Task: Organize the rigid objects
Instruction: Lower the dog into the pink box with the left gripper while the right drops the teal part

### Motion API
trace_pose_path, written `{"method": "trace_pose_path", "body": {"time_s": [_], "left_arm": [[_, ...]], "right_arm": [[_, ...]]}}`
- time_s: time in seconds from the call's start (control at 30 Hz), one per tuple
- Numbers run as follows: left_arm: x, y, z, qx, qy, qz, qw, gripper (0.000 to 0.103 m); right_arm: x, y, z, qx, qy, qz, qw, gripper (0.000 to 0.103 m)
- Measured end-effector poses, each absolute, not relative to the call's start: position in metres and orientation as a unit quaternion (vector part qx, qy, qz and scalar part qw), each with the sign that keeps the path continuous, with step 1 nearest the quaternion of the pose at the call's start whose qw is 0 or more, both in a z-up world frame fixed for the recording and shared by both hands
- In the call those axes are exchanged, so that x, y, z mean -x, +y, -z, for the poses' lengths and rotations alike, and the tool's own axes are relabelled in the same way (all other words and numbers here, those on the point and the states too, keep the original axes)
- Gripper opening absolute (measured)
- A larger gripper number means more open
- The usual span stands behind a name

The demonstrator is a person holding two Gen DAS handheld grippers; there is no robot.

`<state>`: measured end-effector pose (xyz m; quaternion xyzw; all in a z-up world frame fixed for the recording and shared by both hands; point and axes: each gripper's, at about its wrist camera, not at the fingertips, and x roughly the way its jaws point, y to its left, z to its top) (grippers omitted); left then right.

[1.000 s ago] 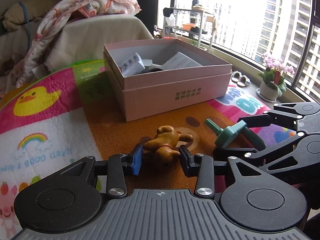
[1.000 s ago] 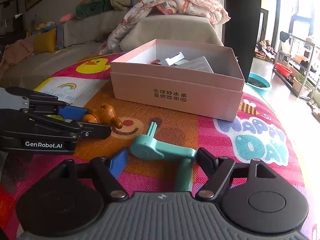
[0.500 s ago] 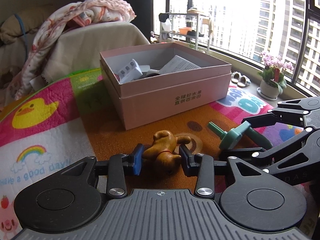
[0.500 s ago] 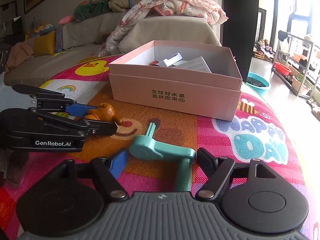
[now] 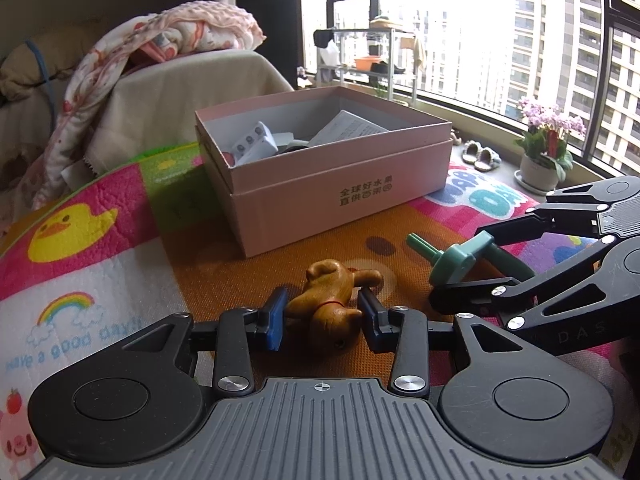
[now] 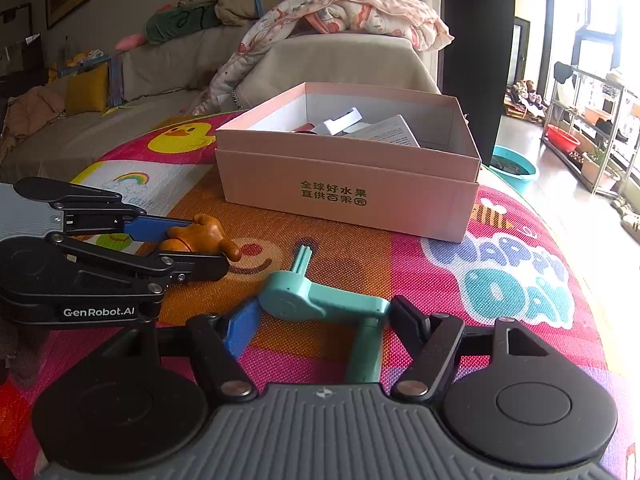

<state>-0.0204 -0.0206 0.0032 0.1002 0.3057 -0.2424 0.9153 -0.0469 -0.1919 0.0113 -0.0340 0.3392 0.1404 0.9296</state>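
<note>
My left gripper (image 5: 322,318) is shut on a small brown wooden animal figure (image 5: 334,294), held just above the colourful play mat; it also shows in the right wrist view (image 6: 200,236). My right gripper (image 6: 324,328) is shut on a teal plastic crank-shaped piece (image 6: 316,304), which also shows in the left wrist view (image 5: 464,258). An open pink cardboard box (image 5: 332,196) with several items inside stands just beyond both grippers, also in the right wrist view (image 6: 348,196).
The play mat (image 5: 100,240) covers the surface. A sofa with a blanket (image 5: 168,52) stands behind the box. A flower pot (image 5: 540,168) and slippers (image 5: 478,158) sit by the window. A teal basin (image 6: 516,168) lies on the floor to the right.
Both grippers have risen slightly with their objects; the wooden figure and the teal piece are lifted off the mat, and the box appears a little lower and farther.
</note>
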Motion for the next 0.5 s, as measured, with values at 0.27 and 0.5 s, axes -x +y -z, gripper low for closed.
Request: {"method": "trace_pose_path", "body": {"time_s": [0.27, 0.5], "left_arm": [[0.045, -0.017, -0.006, -0.092, 0.314, 0.257, 0.909, 0.043], [0.089, -0.011, -0.032, -0.086, 0.291, 0.277, 0.912, 0.042]], "right_arm": [[0.056, -0.194, -0.014, 0.037, 0.345, -0.14, 0.928, 0.071], [0.093, -0.211, -0.037, 0.043, 0.322, -0.148, 0.934, 0.071]]}}
